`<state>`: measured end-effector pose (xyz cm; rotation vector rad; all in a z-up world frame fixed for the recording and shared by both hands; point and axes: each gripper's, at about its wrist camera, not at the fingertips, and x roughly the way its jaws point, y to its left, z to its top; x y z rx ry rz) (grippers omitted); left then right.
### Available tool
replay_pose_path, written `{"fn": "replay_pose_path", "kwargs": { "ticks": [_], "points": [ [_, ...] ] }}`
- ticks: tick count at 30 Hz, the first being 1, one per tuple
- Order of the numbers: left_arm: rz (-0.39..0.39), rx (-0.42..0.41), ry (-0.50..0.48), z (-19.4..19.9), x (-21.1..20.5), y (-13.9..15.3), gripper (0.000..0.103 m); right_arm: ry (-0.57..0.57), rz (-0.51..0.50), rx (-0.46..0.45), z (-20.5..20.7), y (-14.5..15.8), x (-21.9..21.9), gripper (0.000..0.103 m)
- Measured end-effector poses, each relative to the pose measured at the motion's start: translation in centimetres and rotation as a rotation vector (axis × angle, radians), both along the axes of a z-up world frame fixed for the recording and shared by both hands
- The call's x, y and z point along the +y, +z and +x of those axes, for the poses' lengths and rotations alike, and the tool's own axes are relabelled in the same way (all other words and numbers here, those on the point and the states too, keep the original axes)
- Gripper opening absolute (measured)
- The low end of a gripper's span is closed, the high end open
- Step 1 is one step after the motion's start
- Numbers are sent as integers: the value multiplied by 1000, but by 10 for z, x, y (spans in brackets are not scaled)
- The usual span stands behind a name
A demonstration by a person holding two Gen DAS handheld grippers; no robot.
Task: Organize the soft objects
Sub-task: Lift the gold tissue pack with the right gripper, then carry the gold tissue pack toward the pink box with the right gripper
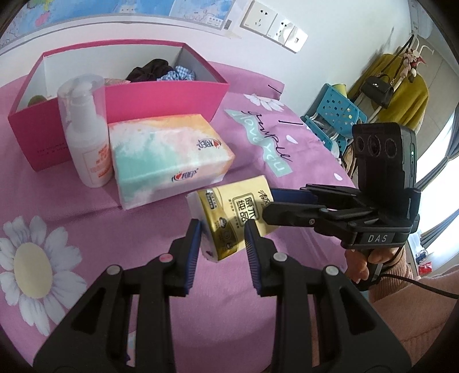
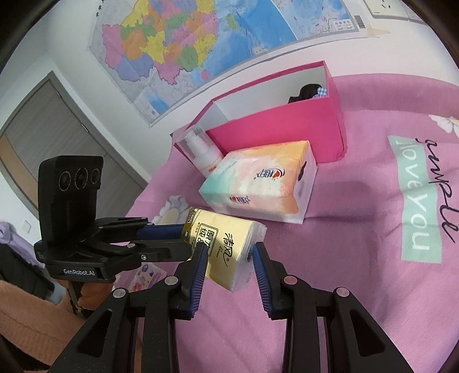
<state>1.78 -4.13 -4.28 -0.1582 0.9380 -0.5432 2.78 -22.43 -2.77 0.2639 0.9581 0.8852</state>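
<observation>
Surface: pink bedsheet [image 1: 86, 200] w/ white daisy prints + a teal "love you" patch. Wall behind has a big colour map [image 2: 200, 37] and sockets [image 1: 272, 23]. Grey door [image 2: 57, 137] at the left of the right cam; blue plastic crate [image 1: 332, 112] and a yellow garment w/ black bag hanging at the right of the left cam

On the sheet: open pink box [image 1: 120, 94], white inside, dark cloth + blue checked cloth in its far corner. White pump bottle [image 1: 86, 137] upright just in front of box. Pastel tissue box [image 1: 169, 157] lying flat right beside the bottle, touching or nearly, can't tell

Task item: yellow tissue pack [image 1: 229, 223], held off the sheet, in front of the pastel box. Both grippers on it, one per end. Long axis runs roughly from one gripper to the other, tilted, printed face up. In the right cam, white folded edges point toward the cam's lower right

Left gripper [image 1: 221, 244]: clamped on the pack's near end, blue pads pressing both sides. Right gripper [image 2: 229, 258]: clamped on the other end, pads squeezing the wrap in

Person's hand [image 1: 361, 264] on right gripper handle, peach sleeve visible
</observation>
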Motion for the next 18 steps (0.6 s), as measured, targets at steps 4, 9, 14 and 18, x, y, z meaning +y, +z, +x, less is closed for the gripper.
{"fn": "replay_pose_path", "kwargs": {
  "ticks": [4, 9, 14, 18],
  "points": [
    [0, -12, 5, -2, 1, 3, 33, 0, 3, -11, 1, 2, 0, 33],
    [-1, -21, 11, -1, 1, 7, 33, 4, 7, -21, 4, 6, 0, 33],
    [-2, -32, 14, 0, 3, 11, 33, 5, 11, -35, 6, 10, 0, 33],
    [-2, -46, 17, 1, 3, 15, 33, 7, 10, -47, 10, 13, 0, 33]
  ]
}}
